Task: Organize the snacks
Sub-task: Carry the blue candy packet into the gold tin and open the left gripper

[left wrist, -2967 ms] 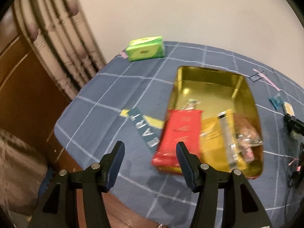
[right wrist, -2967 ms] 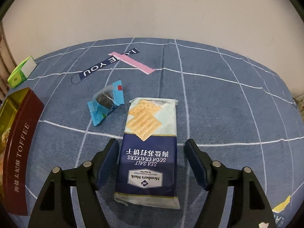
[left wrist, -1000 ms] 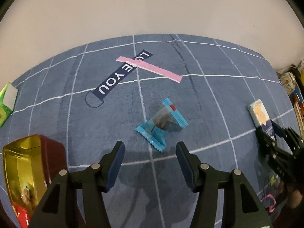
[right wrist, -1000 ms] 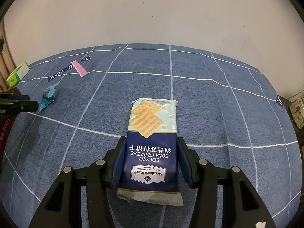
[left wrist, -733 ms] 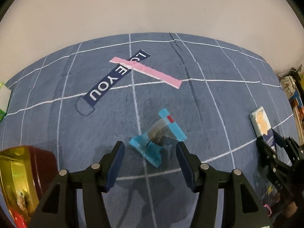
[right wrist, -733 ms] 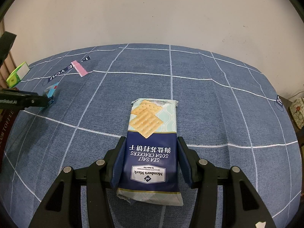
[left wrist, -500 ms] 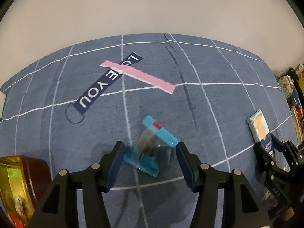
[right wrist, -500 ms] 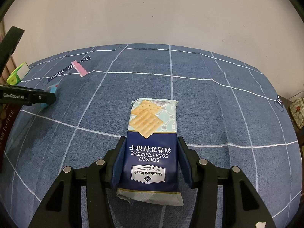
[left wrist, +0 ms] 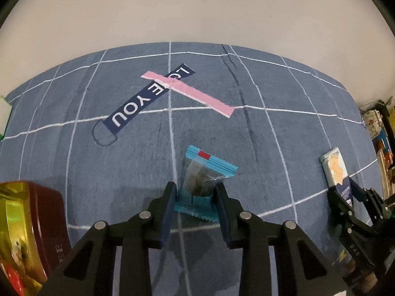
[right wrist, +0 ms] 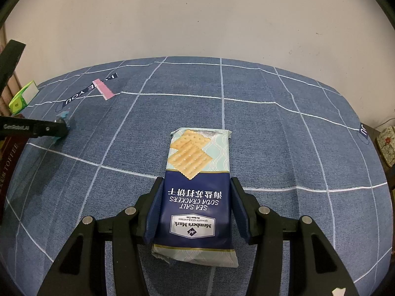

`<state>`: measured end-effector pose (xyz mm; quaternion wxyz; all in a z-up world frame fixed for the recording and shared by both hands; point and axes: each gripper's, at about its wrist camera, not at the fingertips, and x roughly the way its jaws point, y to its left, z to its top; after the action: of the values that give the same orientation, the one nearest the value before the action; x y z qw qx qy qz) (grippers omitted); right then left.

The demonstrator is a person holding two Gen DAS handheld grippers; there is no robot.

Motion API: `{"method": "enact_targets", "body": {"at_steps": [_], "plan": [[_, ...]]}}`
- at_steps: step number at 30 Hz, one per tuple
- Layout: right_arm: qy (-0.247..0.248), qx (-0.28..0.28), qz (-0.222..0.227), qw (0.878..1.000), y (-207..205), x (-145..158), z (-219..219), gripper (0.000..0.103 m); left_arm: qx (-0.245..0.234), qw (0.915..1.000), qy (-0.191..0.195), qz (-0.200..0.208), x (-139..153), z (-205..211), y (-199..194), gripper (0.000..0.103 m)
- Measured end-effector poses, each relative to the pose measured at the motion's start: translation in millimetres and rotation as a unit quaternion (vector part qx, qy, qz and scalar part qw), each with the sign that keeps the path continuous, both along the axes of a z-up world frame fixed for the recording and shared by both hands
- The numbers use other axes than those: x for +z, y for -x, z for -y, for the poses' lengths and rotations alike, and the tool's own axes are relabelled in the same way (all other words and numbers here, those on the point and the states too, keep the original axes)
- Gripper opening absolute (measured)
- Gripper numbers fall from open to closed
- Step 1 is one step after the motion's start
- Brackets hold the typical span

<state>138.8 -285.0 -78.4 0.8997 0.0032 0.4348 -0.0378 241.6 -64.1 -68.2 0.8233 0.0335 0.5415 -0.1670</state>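
low in the frame, the left gripper (left wrist: 196,193) has just closed on the blue candy wrapper (left wrist: 201,185), while the right gripper (right wrist: 195,197) clamps the cracker pack (right wrist: 196,192).

This looks like a room in a home. The tabletop (right wrist: 271,128) wears a blue cloth with white grid lines and printed words such as "LOVE YOU" (left wrist: 148,98), set against a plain pale wall (right wrist: 197,19). A striped curtain (right wrist: 3,93) hangs at the left edge, and a red toffee tin (left wrist: 49,212) with a golden inside stands on the cloth.
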Motion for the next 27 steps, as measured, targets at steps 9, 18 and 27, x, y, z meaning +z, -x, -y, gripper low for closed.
{"method": "enact_targets", "body": {"at_steps": [9,18,27], "plan": [[0.001,0.0,0.0,1.0,0.0,0.2,-0.1,0.048,0.004,0.9996,-0.017,0.023,23.4,1.7,28.3,0.032],[0.001,0.0,0.0,1.0,-0.2,0.9,-0.1,0.048,0.011,0.9981,-0.051,0.033,46.1,-5.9,60.4,0.032],[0.001,0.0,0.0,1.0,-0.2,0.7,0.0,0.048,0.037,0.9942,-0.079,0.064,79.5,-30.6,82.6,0.032]]}}
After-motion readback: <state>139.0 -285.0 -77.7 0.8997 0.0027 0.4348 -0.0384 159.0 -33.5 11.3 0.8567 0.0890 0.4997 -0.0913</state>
